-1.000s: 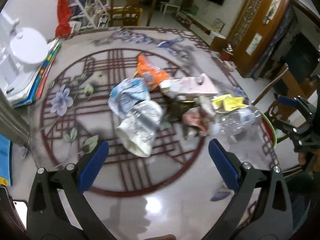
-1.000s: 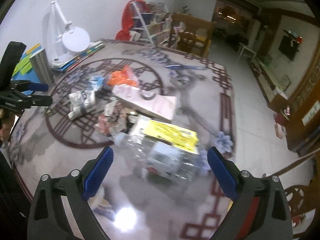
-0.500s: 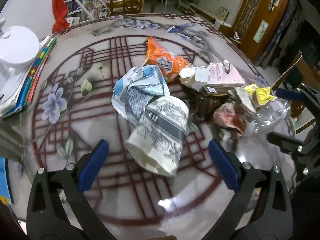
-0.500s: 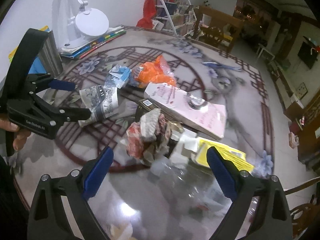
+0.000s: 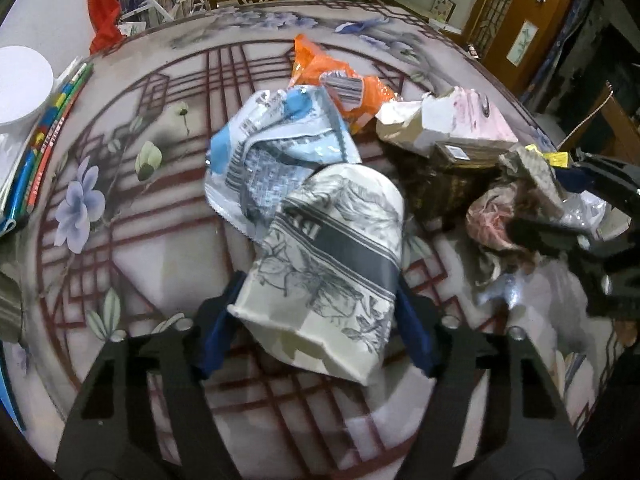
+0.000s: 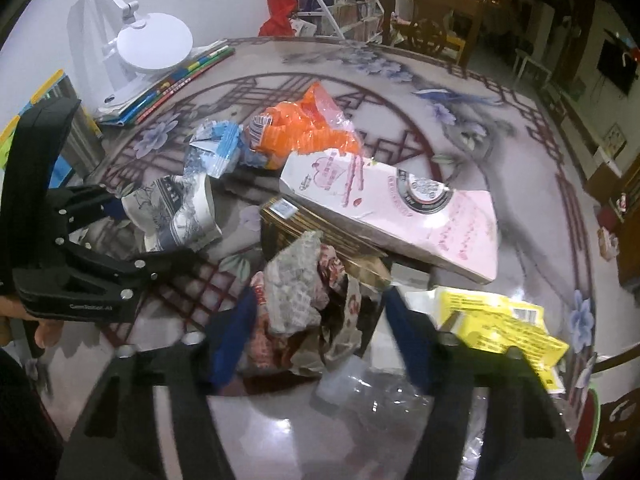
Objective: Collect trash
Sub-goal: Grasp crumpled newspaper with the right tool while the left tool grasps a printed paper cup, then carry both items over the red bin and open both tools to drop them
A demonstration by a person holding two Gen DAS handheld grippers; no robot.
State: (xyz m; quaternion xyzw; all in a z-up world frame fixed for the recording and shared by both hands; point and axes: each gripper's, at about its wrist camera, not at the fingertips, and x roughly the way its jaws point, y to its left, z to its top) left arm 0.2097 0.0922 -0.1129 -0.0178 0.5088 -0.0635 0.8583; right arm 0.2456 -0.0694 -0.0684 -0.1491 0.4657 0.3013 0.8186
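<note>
A grey flower-print paper cup point(image 5: 332, 248) lies on its side on the patterned round table point(image 5: 132, 208). My left gripper point(image 5: 316, 320) is closing and its blue pads point(image 5: 218, 328) press both sides of the cup near the rim. In the right wrist view the cup point(image 6: 176, 208) sits between the left gripper's point(image 6: 148, 232) fingers. A crumpled red-and-white wrapper wad point(image 6: 296, 300) lies between the closing jaws of my right gripper point(image 6: 318, 328). Its left pad point(image 6: 232, 336) touches the wad and a gap shows at the right pad.
The pile also holds a blue-white wrapper point(image 5: 276, 152), an orange bag point(image 5: 332, 72), a pink carton point(image 6: 392, 216) on a dark gold box point(image 6: 304, 220), a yellow pack point(image 6: 500, 320) and a clear bottle point(image 6: 372, 392). A white lamp point(image 6: 156, 44) and books point(image 6: 172, 84) stand far left.
Both grippers have come down and forward onto the pile with jaws narrowing from wide open. The left now flanks the cup, the right the crumpled wad.
</note>
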